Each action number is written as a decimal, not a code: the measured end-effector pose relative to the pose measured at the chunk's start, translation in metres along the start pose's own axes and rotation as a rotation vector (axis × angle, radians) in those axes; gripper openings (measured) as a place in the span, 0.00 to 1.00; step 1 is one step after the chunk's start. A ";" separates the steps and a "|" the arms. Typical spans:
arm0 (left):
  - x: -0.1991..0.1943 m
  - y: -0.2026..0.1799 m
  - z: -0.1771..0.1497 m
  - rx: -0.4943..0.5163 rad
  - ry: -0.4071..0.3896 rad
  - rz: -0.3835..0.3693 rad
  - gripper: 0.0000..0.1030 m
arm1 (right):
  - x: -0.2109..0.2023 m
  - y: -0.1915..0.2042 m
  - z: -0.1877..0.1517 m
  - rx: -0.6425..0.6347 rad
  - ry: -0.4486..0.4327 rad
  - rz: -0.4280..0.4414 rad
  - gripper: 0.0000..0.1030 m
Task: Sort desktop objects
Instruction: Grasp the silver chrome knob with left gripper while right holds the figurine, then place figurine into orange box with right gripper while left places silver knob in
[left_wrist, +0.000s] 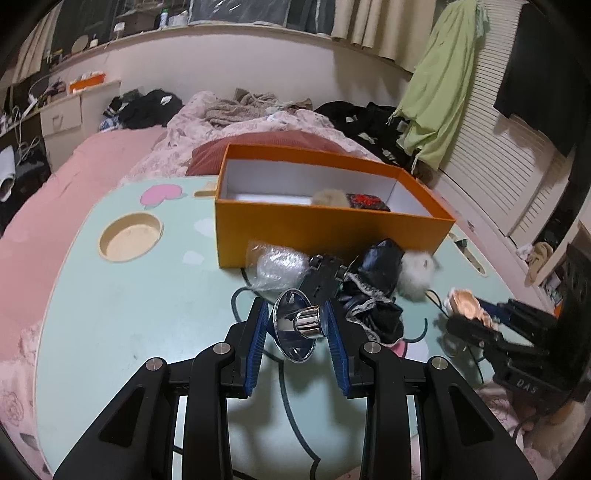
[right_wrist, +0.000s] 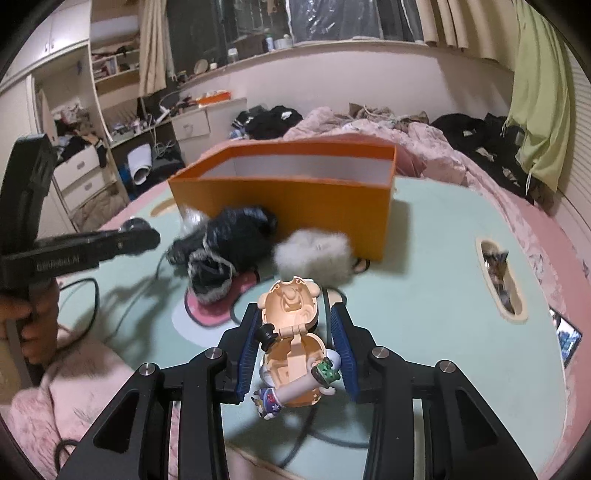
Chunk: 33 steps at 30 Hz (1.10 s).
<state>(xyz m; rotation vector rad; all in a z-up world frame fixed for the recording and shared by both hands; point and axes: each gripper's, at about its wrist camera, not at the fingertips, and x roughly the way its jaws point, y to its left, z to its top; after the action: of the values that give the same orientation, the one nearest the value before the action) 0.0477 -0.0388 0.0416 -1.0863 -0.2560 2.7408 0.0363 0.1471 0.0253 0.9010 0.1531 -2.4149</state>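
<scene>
Chrome knob (left_wrist: 301, 325) stem points right, crosswise between jaws.

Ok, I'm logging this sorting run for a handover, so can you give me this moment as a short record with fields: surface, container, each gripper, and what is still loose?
surface: pale green table
container: orange box, open, on the table; a red-and-black item and a beige furry item inside
left gripper: shut on a chrome knob-shaped piece
right gripper: shut on a peach plastic toy
loose on table: clear plastic bag, black cloth bundle, white fluffy ball
</scene>
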 end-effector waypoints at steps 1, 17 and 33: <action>-0.001 -0.001 0.001 0.005 -0.005 0.002 0.32 | -0.001 0.001 0.005 -0.007 -0.010 0.001 0.36; -0.007 -0.016 0.054 0.070 -0.118 -0.007 0.32 | 0.002 0.017 0.082 -0.106 -0.124 -0.053 0.36; 0.096 0.001 0.112 0.043 0.013 0.068 0.47 | 0.086 -0.020 0.127 -0.090 -0.056 -0.178 0.69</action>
<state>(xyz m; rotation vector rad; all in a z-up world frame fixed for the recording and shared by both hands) -0.0984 -0.0276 0.0591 -1.1207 -0.1602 2.7837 -0.1006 0.0882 0.0667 0.8083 0.3309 -2.5708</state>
